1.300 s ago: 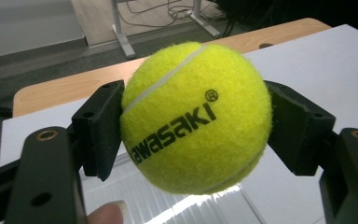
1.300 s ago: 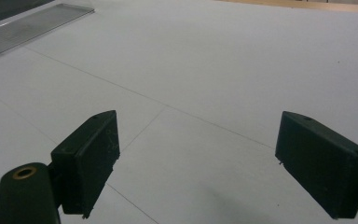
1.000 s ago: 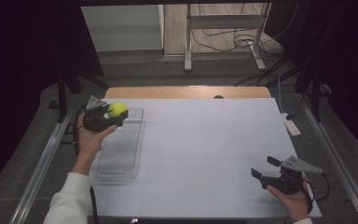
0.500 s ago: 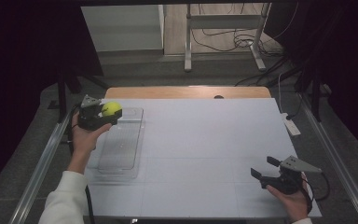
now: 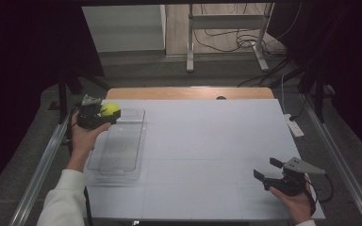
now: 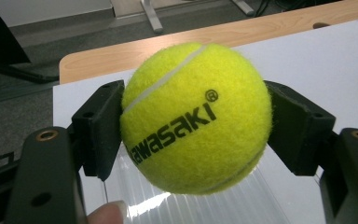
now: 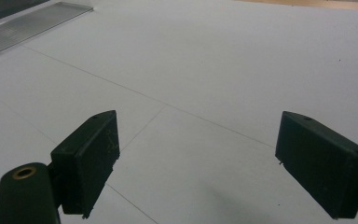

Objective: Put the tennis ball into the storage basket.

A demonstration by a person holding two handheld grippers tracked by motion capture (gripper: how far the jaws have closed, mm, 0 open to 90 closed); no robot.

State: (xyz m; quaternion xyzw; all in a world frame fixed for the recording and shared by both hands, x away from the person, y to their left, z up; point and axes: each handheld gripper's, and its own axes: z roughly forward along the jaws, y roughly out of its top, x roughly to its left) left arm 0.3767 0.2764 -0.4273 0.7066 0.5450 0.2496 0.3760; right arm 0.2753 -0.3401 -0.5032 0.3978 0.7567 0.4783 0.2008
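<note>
Left jaws clamp ball (image 6: 196,119) over tray (image 5: 118,141), upper left of frame; right jaws gape, idle. Pickup done, release pending.

Yellow ball between black jaws, over white and clear

The tennis ball (image 6: 196,119) in the left gripper (image 5: 104,116) is bright yellow-green with a pale seam and black lettering. Below it, the tray (image 5: 121,155) is clear and finely ribbed. The table sheet (image 7: 223,70) ahead of the black right gripper (image 7: 212,168) is white with thin grey lines; the board edge (image 5: 188,92) beyond is light wood.
</note>
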